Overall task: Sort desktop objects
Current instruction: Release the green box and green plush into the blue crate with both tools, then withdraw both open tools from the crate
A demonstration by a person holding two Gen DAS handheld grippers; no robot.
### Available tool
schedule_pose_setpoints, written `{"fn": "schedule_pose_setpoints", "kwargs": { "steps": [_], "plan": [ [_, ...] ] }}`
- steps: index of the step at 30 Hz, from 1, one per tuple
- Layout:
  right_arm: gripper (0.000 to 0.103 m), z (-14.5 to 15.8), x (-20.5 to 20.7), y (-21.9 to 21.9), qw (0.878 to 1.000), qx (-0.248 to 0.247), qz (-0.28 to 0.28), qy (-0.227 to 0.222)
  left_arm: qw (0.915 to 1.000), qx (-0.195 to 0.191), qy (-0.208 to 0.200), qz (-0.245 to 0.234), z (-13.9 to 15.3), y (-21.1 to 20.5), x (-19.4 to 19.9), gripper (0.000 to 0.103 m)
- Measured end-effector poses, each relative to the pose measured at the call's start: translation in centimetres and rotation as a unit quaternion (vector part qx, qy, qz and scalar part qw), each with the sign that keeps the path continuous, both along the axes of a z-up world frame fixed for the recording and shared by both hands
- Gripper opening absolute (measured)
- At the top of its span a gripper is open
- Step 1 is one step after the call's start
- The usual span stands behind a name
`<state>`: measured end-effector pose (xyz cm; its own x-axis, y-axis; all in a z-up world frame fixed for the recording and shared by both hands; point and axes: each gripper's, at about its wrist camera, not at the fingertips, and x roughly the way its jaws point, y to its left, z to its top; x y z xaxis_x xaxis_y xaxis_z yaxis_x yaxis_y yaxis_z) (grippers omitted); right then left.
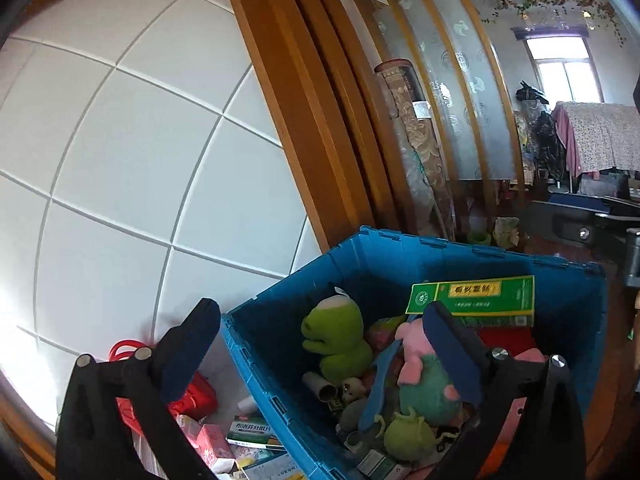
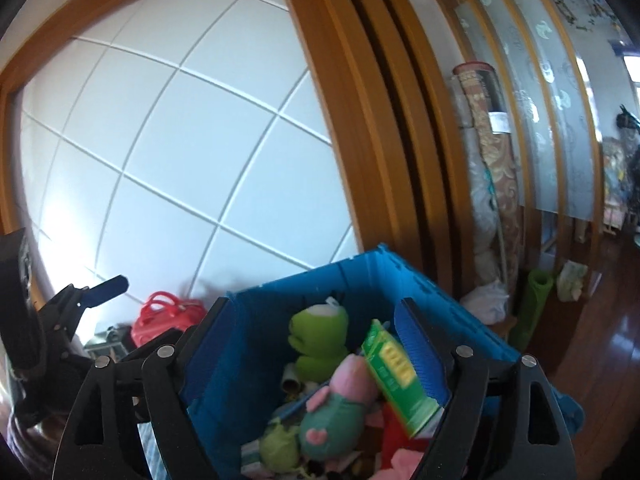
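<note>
A blue plastic crate (image 1: 280,320) (image 2: 440,288) holds a green frog plush (image 1: 338,338) (image 2: 318,338), a pink and green pig plush (image 1: 424,384) (image 2: 340,404), a smaller green plush (image 1: 408,434) and a green medicine box (image 1: 476,300) (image 2: 400,376). My left gripper (image 1: 324,348) is open and empty over the crate's left rim. My right gripper (image 2: 316,340) is open and empty above the crate; the green box lies blurred beside its right finger (image 2: 420,352). The left gripper also shows in the right wrist view (image 2: 100,292).
A red bag (image 1: 192,392) (image 2: 168,318) and several small medicine boxes (image 1: 252,432) lie left of the crate. A white tiled wall (image 1: 140,160) and a wooden door frame (image 1: 304,120) stand behind. A rolled carpet (image 1: 416,140) leans at the right.
</note>
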<state>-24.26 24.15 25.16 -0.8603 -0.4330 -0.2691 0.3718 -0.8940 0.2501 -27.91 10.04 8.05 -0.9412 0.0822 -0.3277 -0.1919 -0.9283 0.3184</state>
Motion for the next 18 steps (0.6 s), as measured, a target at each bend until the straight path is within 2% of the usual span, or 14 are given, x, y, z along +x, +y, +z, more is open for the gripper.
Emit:
{"fn": "schedule_pose_setpoints", "kwargs": {
  "steps": [6, 12, 18],
  "plan": [
    [0.086, -1.6, 1.3, -1.4, 1.0, 0.012, 0.025, 0.007, 0.9991, -0.007, 0.017, 0.04, -2.8, -1.4, 1.8, 0.103],
    [0.087, -3.4, 1.8, -3.8, 0.999, 0.019, 0.042, -0.014, 0.9968, 0.013, 0.024, 0.076, -3.4, -5.4, 4.1, 0.103],
    [0.087, -4.4, 2.6, -7.7, 0.998, 0.017, 0.059, -0.032, 0.9927, 0.017, 0.029, 0.116, -3.8, -10.3, 6.2, 0.103]
  ]
}}
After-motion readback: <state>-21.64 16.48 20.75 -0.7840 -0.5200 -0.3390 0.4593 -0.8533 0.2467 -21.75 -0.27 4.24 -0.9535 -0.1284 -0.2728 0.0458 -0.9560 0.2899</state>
